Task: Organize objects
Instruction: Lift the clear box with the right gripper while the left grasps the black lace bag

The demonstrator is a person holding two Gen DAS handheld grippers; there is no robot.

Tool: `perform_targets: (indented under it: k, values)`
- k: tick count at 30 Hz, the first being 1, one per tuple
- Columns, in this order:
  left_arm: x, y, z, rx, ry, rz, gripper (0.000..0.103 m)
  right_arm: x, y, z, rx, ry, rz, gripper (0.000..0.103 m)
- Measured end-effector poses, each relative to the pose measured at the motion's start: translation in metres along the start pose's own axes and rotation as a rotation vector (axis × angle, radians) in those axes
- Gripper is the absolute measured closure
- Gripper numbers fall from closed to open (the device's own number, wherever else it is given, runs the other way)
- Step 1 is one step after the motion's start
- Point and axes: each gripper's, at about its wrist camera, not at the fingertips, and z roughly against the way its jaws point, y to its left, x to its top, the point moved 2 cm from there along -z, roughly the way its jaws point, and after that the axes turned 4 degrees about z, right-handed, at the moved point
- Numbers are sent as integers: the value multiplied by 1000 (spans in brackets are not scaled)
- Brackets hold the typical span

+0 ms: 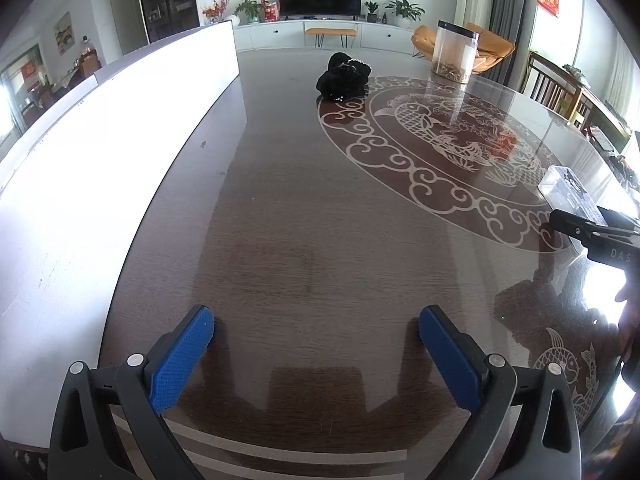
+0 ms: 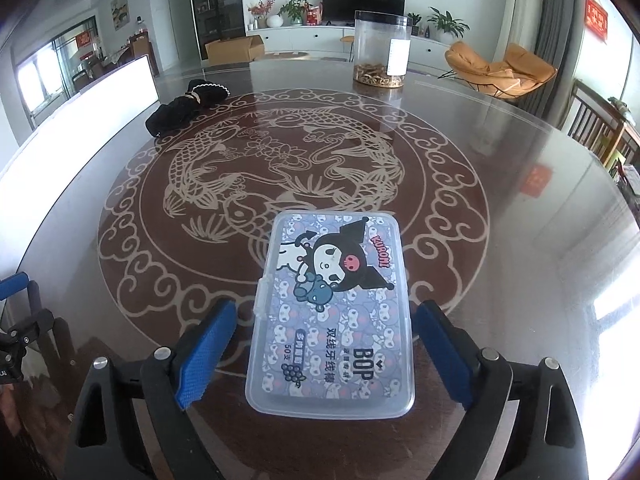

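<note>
A clear plastic box with a cartoon label (image 2: 334,312) lies flat on the glass-topped table (image 2: 500,220). My right gripper (image 2: 326,320) is open, with its blue pads on either side of the box and a gap on each side. The box also shows in the left wrist view (image 1: 568,192), at the far right. My left gripper (image 1: 316,322) is open and empty, low over the table near its front edge. A black cloth bundle (image 1: 344,77) lies at the far side, also visible in the right wrist view (image 2: 184,104). A clear jar (image 2: 382,50) with dried bits stands at the back.
A bright white panel (image 1: 100,152) runs along the table's left edge. The right gripper's black body (image 1: 600,236) shows at the right of the left wrist view. Wooden chairs (image 2: 600,128) stand to the right of the table, an orange lounge chair (image 2: 500,68) behind it.
</note>
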Motion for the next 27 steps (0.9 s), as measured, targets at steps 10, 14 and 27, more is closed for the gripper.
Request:
perform_targets:
  k: [10,14,27]
  values:
    - [27,-16,-19,10,77,14,0,-1,2,0,-3,0,6,9]
    - [55,-26,-39,-5,69,-10,0,-1,2,0,0,1,7,9]
    - [166,-38,-114,-32,-3,-37,0,-1,4,0,0,1,10,9]
